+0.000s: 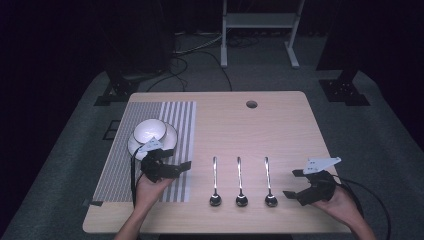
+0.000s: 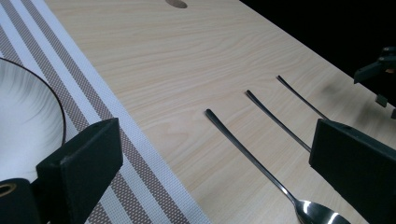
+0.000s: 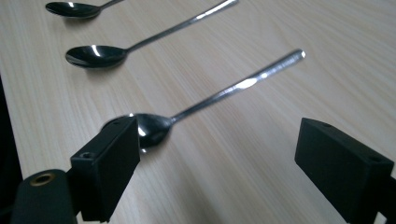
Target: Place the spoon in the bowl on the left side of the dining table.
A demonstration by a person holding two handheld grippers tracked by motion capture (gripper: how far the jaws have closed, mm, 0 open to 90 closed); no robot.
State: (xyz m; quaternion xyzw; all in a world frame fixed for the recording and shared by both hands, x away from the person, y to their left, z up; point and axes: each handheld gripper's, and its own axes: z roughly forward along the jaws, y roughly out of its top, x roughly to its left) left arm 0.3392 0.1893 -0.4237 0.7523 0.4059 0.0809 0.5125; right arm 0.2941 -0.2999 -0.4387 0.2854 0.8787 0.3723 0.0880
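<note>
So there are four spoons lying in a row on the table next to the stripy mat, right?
Not quite: there are three spoons, not four. The high view shows them in a row on the table beside the stripy mat: left spoon, middle spoon, right spoon.

The table (image 1: 280, 125) is pale blond wood with a fine straight grain. On it lies a placemat (image 1: 177, 130) striped in white and grey-brown, the darker bands finely dotted. The bowl (image 1: 149, 129) and the plate (image 1: 171, 136) under it are white, the plate's rim edged by a thin dark line. The 3 spoons (image 1: 241, 181) are shiny silver. Both the left gripper (image 1: 175, 161) and the right gripper (image 1: 294, 184) are matte black.
</note>
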